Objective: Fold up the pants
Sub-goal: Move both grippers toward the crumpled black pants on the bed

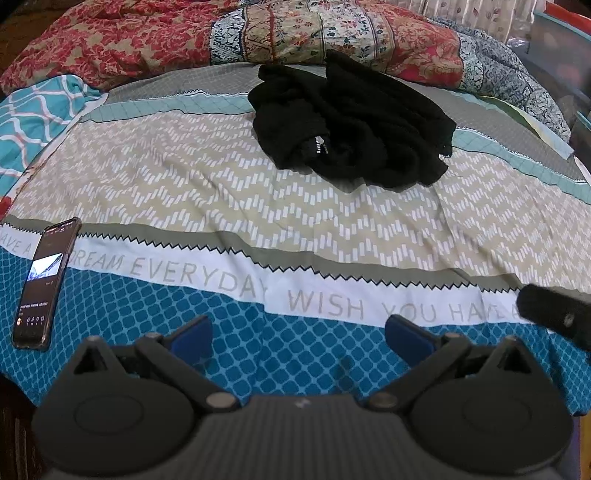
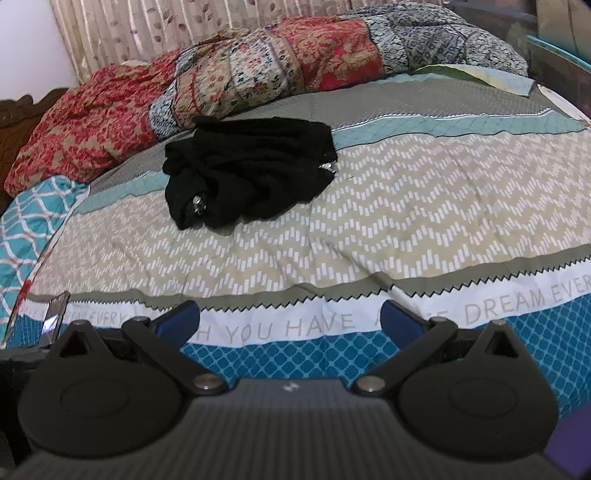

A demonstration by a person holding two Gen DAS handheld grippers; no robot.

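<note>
Both grippers empty, nothing gripped. My left gripper (image 1: 298, 338) has its jaws spread wide over the blue lattice edge of the bedspread (image 1: 207, 206); my right gripper (image 2: 290, 319) likewise, spread wide above the lettered white band. Phone (image 1: 46, 282) lies flat, near my left side, clear of the work zone. Pants (image 1: 351, 122) are well apart from both, farther up the bed, a crumpled black heap just in front of the patchwork quilt (image 1: 229, 33). From the right they sit ahead and slightly left (image 2: 251, 171). Progress: none visible. Left to do: reach in, spread flat, fold.
</note>
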